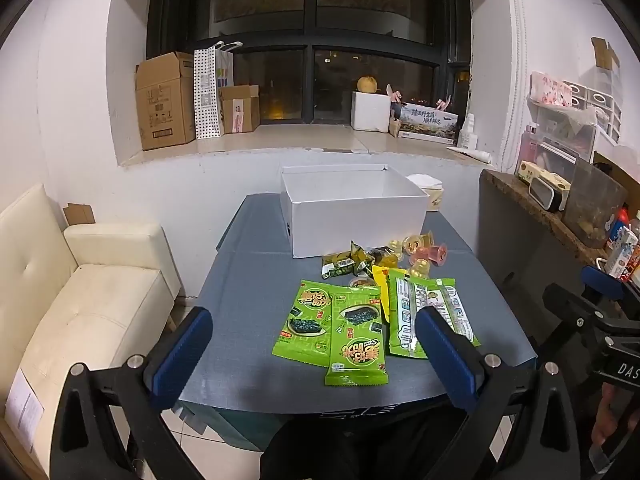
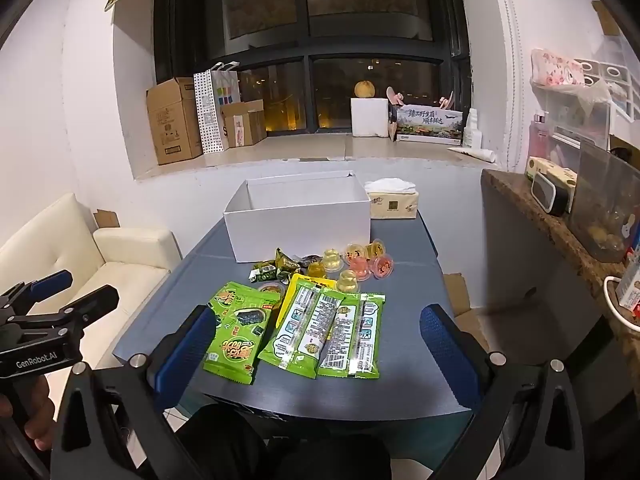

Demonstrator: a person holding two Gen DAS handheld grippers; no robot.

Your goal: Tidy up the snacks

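Observation:
Green seaweed snack packets (image 1: pixel 356 336) (image 2: pixel 240 332) lie at the near side of the blue-grey table (image 1: pixel 248 304) (image 2: pixel 412 280), some face down showing white labels (image 2: pixel 320 328). Behind them sit small green candy wrappers (image 1: pixel 344 264) (image 2: pixel 276 268) and jelly cups (image 1: pixel 424 252) (image 2: pixel 360 260). An open white box (image 1: pixel 352 216) (image 2: pixel 300 220) stands at the far side. My left gripper (image 1: pixel 314 356) hovers open above the near edge, packets showing between its blue fingers. My right gripper (image 2: pixel 318 354) is likewise open over the packets, holding nothing.
A tissue pack (image 2: pixel 394 200) lies right of the box. A cream sofa (image 1: pixel 80 292) stands left of the table, a dark counter (image 1: pixel 532 216) with clutter to the right. Cardboard boxes (image 1: pixel 164 100) sit on the window sill. A hand (image 2: pixel 28 412) grips the other tool.

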